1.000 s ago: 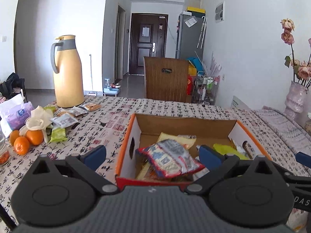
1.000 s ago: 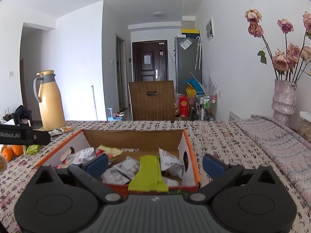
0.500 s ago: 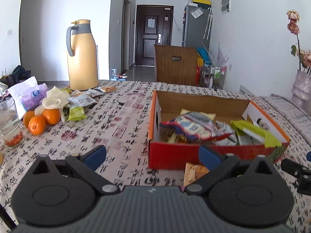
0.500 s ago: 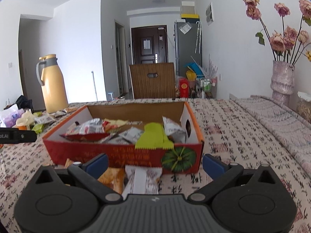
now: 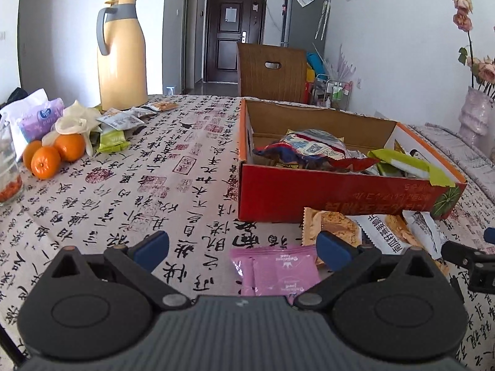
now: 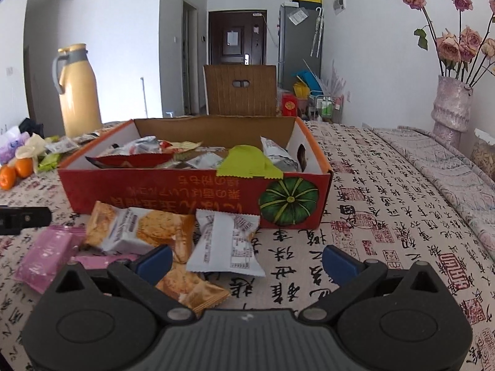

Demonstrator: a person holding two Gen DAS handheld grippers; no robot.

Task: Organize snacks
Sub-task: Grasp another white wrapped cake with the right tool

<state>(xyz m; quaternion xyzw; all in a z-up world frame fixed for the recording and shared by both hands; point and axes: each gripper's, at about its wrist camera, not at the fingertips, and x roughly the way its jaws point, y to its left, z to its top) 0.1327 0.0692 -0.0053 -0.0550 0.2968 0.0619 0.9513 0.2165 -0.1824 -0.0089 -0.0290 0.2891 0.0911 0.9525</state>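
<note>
A red cardboard box (image 5: 340, 194) (image 6: 191, 194) with a pumpkin picture holds several snack packets. In front of it on the table lie a pink packet (image 5: 278, 272) (image 6: 46, 256), an orange cracker packet (image 5: 334, 225) (image 6: 136, 228) and a white packet (image 6: 225, 244) (image 5: 423, 228). My left gripper (image 5: 241, 244) is open and empty, just above the pink packet. My right gripper (image 6: 247, 259) is open and empty, over the white packet. More packets (image 5: 120, 120) lie by the thermos.
A yellow thermos (image 5: 120, 55) (image 6: 77, 92), oranges (image 5: 52, 154), a glass (image 5: 7, 167) and bags stand at the left. A vase of roses (image 6: 451, 105) and a jar (image 6: 484, 157) stand at the right. A chair (image 5: 272, 74) is behind the table.
Both grippers have pulled back and down from over the box towards the near table edge. The loose packets in front of the box have come into view.
</note>
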